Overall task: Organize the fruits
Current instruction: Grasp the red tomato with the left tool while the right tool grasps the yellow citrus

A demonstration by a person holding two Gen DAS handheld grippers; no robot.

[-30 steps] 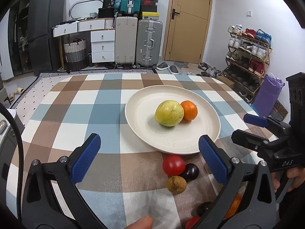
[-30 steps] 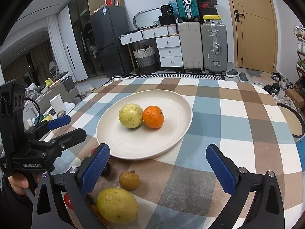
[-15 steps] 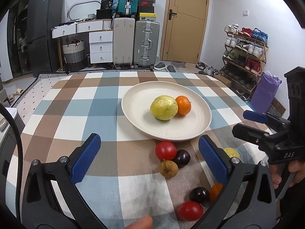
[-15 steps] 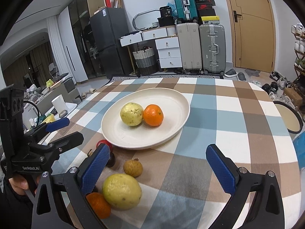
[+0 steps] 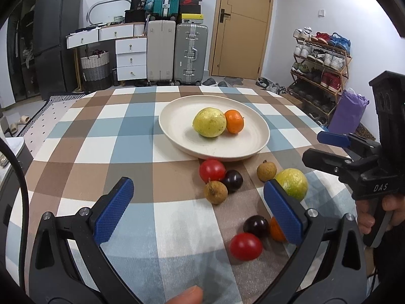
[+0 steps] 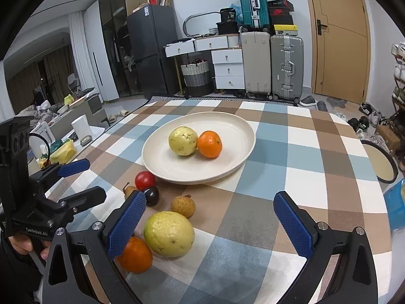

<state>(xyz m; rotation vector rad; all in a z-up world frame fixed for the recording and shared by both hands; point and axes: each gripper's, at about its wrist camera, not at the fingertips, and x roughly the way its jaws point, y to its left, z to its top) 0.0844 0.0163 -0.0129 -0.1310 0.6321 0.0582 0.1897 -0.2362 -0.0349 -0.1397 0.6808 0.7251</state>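
Observation:
A cream plate (image 5: 177, 131) (image 6: 235, 126) holds a yellow-green guava (image 5: 208, 122) (image 6: 182, 140) touching an orange (image 5: 234, 121) (image 6: 209, 144). In front of it on the checked cloth lie a red tomato (image 5: 212, 170) (image 6: 145, 180), a dark plum (image 5: 233, 180) (image 6: 152, 195), two longans (image 5: 216, 195) (image 5: 266, 171), a second guava (image 5: 292, 183) (image 6: 169, 233), another plum (image 5: 256, 226), another tomato (image 5: 245, 246) and a second orange (image 6: 135, 254). My left gripper (image 5: 197, 212) is open and empty above the near cloth. My right gripper (image 6: 210, 220) is open and empty, just right of the second guava.
The checked table (image 5: 101, 136) ends at its far edge before suitcases (image 5: 191, 53), white drawers (image 5: 131, 58) and a door. A shoe rack (image 5: 321, 71) stands right. A round tray (image 6: 379, 162) and a blue item (image 6: 395, 205) sit off the table's right side.
Both grippers have drawn back toward me from the plate, so several more loose fruits show in front of it. Both stay open and empty.

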